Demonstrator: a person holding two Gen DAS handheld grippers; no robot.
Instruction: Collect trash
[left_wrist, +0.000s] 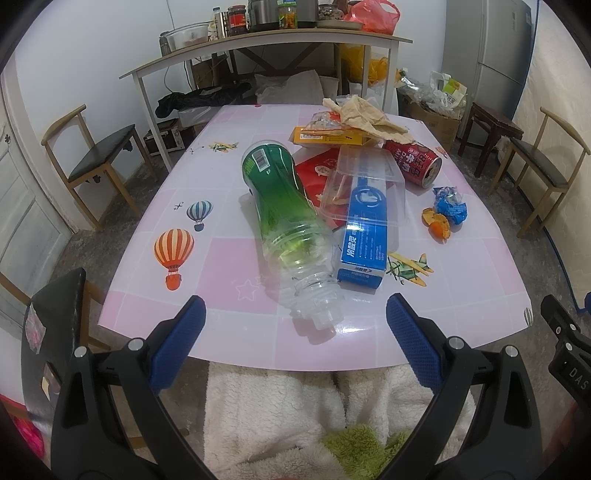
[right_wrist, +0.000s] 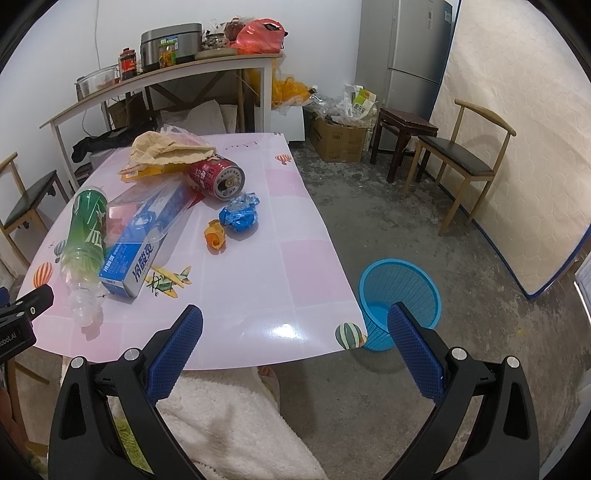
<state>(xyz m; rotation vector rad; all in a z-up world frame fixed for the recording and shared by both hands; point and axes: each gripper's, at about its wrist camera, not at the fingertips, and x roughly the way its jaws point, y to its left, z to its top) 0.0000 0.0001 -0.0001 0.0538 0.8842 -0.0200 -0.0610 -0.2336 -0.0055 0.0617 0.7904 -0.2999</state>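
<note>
Trash lies on the pink table (left_wrist: 221, 258) (right_wrist: 295, 229). A green plastic bottle (left_wrist: 284, 214) (right_wrist: 83, 236) lies on its side, neck toward me. Beside it are a blue carton (left_wrist: 364, 236) (right_wrist: 136, 254) under a clear plastic lid (left_wrist: 365, 184), a red can (left_wrist: 417, 162) (right_wrist: 218, 177), a blue wrapper (left_wrist: 450, 205) (right_wrist: 240, 214), orange peel (left_wrist: 437, 223) (right_wrist: 215, 234), a yellow box (left_wrist: 328, 137) and crumpled paper (left_wrist: 365, 112) (right_wrist: 166, 149). My left gripper (left_wrist: 295, 339) is open at the near table edge, just short of the bottle's neck. My right gripper (right_wrist: 295, 347) is open over the table's near right corner. A blue basket (right_wrist: 399, 299) stands on the floor.
Wooden chairs (left_wrist: 96, 162) (right_wrist: 465, 162) stand on both sides. A long shelf table (left_wrist: 258, 48) with jars and a cooker is behind, cardboard boxes (right_wrist: 340, 140) and a stool (right_wrist: 402, 136) at the back right. A fleecy white garment (left_wrist: 295, 413) lies below the grippers.
</note>
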